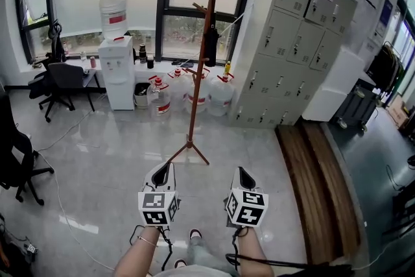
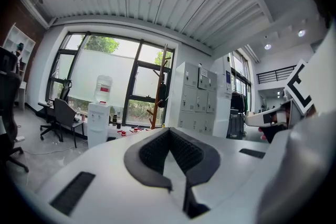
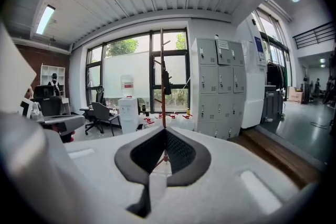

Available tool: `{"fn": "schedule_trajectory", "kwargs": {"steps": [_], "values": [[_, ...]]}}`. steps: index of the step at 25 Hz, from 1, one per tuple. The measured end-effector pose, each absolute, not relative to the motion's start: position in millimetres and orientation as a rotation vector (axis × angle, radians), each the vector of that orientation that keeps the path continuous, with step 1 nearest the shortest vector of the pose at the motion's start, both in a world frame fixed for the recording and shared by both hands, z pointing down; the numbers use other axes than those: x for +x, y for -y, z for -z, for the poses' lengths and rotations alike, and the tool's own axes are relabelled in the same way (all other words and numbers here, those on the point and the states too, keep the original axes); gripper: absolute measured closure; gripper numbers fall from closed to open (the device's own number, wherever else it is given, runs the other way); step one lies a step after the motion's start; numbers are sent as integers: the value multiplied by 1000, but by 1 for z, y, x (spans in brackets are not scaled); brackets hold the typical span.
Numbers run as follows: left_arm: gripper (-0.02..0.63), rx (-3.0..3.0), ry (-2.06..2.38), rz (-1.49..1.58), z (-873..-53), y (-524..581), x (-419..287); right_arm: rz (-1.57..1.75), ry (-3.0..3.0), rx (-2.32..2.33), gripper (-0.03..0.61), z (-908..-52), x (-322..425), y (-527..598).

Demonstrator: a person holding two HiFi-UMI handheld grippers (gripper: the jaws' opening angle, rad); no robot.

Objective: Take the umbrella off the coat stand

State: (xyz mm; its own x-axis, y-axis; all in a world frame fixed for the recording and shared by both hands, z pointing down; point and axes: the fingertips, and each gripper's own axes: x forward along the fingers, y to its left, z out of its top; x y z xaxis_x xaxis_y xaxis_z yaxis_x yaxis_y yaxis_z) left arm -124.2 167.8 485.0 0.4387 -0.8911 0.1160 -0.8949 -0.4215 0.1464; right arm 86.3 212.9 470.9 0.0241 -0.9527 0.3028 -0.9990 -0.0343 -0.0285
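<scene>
1. The umbrella (image 1: 210, 45), dark and folded, hung upright against the pole of the coat stand (image 1: 196, 97). It sat in the upper middle of the head view, partway up the pole.
2. The reddish-brown stand stood on its splayed feet on the glossy tiled floor, in front of the window.
3. I had both claws low in the frame, side by side and well apart from the stand. The left gripper (image 1: 163, 170) was at lower centre-left and the right gripper (image 1: 242, 172) at lower centre-right, both pointing toward the stand's foot.
4. In the left gripper view, the left claw was clenched, its black pads meeting at the tip and empty. The umbrella (image 2: 163, 96) showed just above that tip.
5. In the right gripper view, the right claw was likewise clenched and empty. The pole rose straight above its tip, with the umbrella (image 3: 166, 83) on it.
6. Water jugs (image 1: 194, 94) sat behind the stand's foot. A water dispenser (image 1: 118, 71) stood to the left, grey lockers (image 1: 292, 42) to the right and an office chair (image 1: 65, 82) at far left.
</scene>
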Motion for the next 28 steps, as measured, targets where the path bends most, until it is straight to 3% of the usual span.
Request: {"fn": "schedule_trajectory", "kwargs": {"steps": [28], "values": [[611, 2449, 1724, 10, -454, 26, -58, -250, 2178, 1952, 574, -442, 158, -1]]}}
